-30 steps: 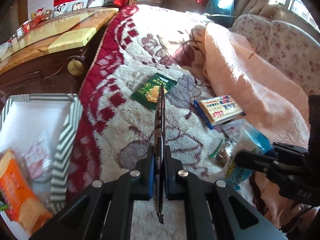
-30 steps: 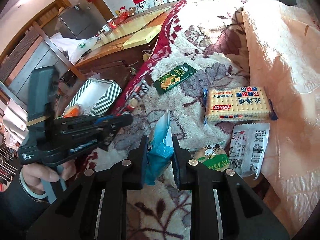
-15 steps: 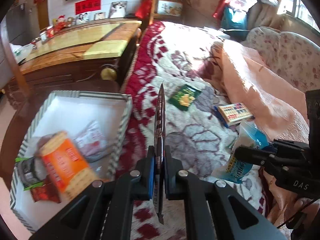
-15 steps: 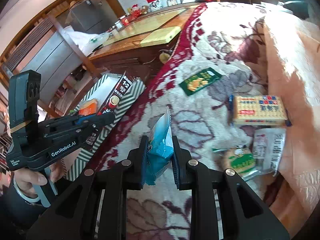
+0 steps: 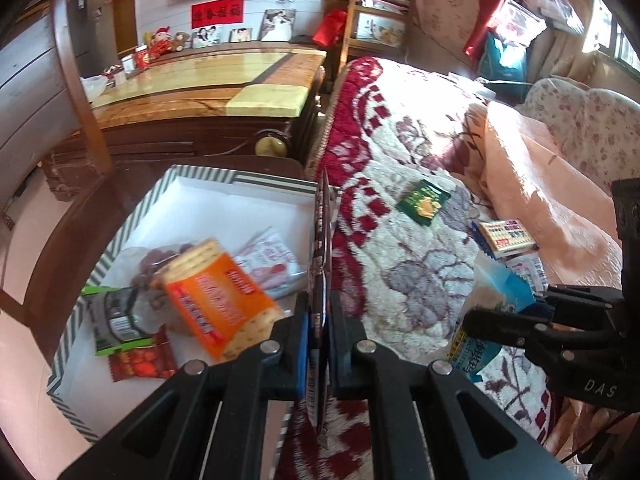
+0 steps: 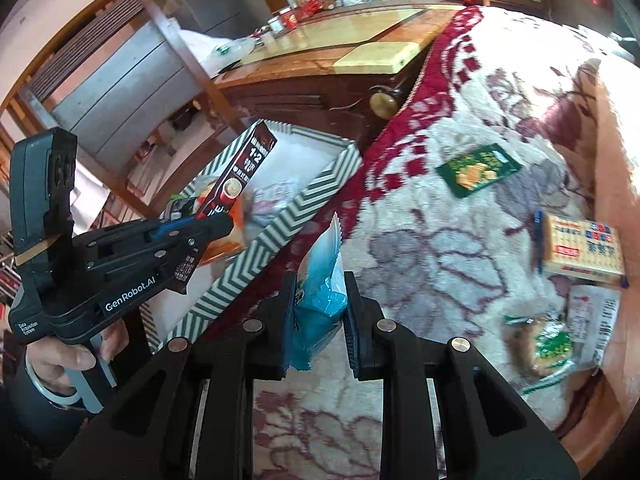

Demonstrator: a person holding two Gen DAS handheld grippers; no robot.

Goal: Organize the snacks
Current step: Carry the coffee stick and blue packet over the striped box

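My left gripper [image 5: 318, 322] is shut on a flat dark red coffee sachet [image 5: 322, 248], seen edge-on, held over the right rim of the striped box [image 5: 200, 172]. In the right wrist view the sachet [image 6: 240, 172] stands above that box [image 6: 276, 236]. My right gripper [image 6: 318, 312] is shut on a blue and white snack bag [image 6: 322, 280], above the blanket just right of the box; the bag also shows in the left wrist view [image 5: 492, 308]. The box holds an orange cracker pack [image 5: 218, 300] and several small packets.
On the floral blanket [image 5: 400, 240] lie a green snack packet [image 6: 478, 170], a cracker pack [image 6: 580, 250], a white packet [image 6: 592, 320] and a green-labelled bag [image 6: 548, 348]. A peach quilt [image 5: 540, 184] lies at the right. A wooden cabinet [image 5: 208, 92] stands behind the box.
Both grippers have moved left with their packets, away from the snacks on the blanket. The striped box has come from the left edge of view to under the left gripper.
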